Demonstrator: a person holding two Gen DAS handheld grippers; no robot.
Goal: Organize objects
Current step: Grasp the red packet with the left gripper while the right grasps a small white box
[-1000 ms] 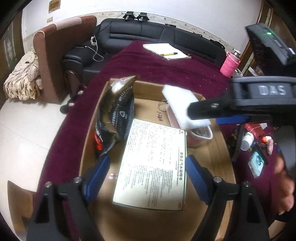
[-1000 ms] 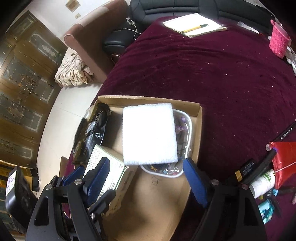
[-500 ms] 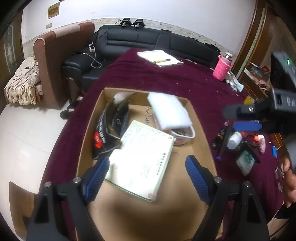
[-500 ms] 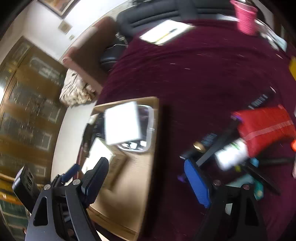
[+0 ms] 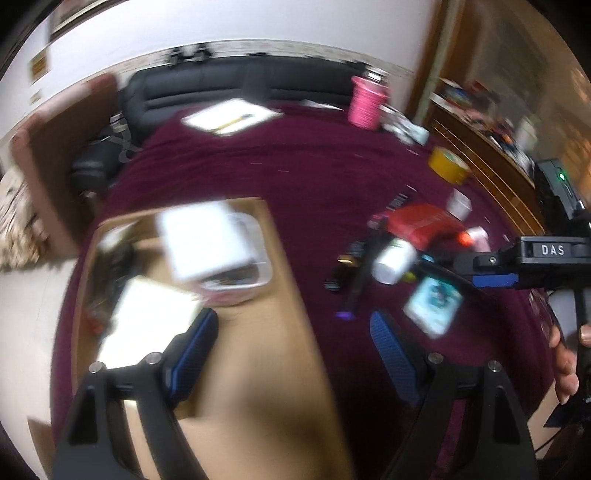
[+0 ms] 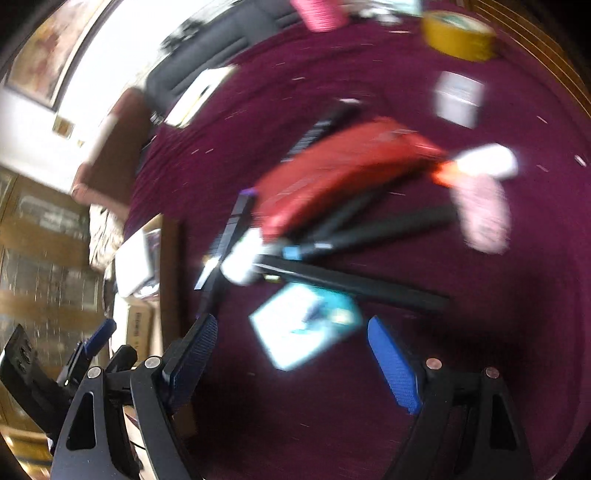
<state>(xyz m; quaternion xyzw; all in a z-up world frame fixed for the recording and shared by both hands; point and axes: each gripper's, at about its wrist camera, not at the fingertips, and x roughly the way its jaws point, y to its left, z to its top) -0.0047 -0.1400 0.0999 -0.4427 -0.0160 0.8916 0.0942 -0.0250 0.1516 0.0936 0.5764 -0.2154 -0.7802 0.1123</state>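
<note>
A cardboard box [image 5: 258, 369] lies on the maroon cloth and holds a white foam pad [image 5: 203, 240] on a clear tub, a pale booklet [image 5: 144, 325] and a dark bag. My left gripper [image 5: 291, 325] hangs open over the box's right edge with nothing between its fingers. To the right lies a blurred pile: a red pouch [image 6: 332, 177], a white bottle [image 6: 240, 266], black pens [image 6: 369, 229] and a teal card [image 6: 306, 328]. My right gripper [image 6: 291, 328] is open just above the teal card, holding nothing. Its blue finger [image 5: 495, 281] shows at the right of the left wrist view.
A yellow tape roll [image 6: 458, 35], a small white box [image 6: 458, 98], a pink fuzzy item [image 6: 484, 214] and a pink cup [image 5: 365, 107] sit farther back on the cloth. A notepad with a pencil [image 5: 232, 118] lies near the black sofa [image 5: 221, 85]. A wooden cabinet stands at the right.
Both grippers have swung to the right, away from the box and toward the pile on the cloth. The foam pad stays on the tub in the box. Both views are now motion-blurred.
</note>
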